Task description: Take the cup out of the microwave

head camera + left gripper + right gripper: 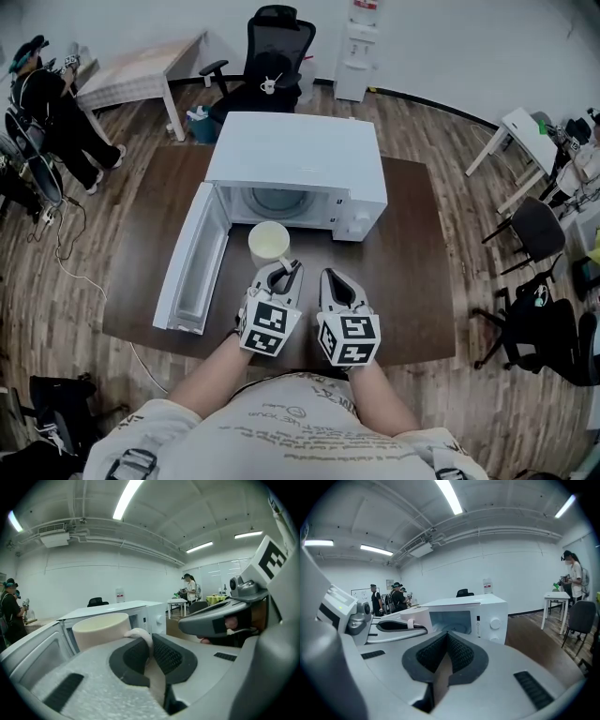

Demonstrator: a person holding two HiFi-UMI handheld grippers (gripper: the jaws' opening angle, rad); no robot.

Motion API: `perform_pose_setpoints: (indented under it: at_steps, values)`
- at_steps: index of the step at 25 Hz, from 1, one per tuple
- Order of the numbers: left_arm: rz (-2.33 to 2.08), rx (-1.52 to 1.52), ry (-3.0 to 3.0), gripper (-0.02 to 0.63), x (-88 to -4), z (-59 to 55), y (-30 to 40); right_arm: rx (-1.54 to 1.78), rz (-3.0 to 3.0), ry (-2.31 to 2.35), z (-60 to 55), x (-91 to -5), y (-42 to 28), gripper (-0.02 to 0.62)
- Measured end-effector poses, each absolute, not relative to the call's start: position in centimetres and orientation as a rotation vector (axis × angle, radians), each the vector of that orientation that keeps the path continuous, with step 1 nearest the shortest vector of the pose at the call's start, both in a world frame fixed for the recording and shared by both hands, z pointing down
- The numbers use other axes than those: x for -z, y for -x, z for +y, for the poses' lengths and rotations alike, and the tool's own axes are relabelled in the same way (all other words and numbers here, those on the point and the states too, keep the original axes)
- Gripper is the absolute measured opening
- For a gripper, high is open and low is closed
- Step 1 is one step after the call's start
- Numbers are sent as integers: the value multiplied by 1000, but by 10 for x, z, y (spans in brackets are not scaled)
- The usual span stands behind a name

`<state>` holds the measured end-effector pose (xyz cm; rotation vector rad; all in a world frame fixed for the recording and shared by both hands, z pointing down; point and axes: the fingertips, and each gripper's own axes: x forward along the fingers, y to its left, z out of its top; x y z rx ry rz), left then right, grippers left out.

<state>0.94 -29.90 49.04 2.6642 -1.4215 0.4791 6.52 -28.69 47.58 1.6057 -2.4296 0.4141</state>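
Observation:
The cream cup [268, 242] is out in front of the white microwave [298, 161], whose door [193, 261] hangs open to the left. My left gripper [287, 270] is shut on the cup's handle [139, 634], and the cup's body [101, 629] rises just beyond the jaws. I cannot tell whether the cup rests on the table or hangs above it. My right gripper [338, 280] is shut on nothing, beside the left one, with its jaws [447, 652] pressed together. The microwave cavity [450, 620] shows beyond them.
The dark brown table [417, 272] carries the microwave. A black office chair [267, 66] and a light desk [141, 67] stand behind it. More chairs [534, 230] and a white table [525, 131] are at the right. People stand at the far left [47, 103].

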Motion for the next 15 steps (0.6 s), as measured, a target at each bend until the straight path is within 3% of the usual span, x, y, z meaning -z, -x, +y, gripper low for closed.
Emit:
perform_pose_setpoints:
  at_steps: [15]
  values:
    - [-1431, -432, -2670, 28, -472, -263, 2, -317, -2521, -1575, -256, -456, -43, 14]
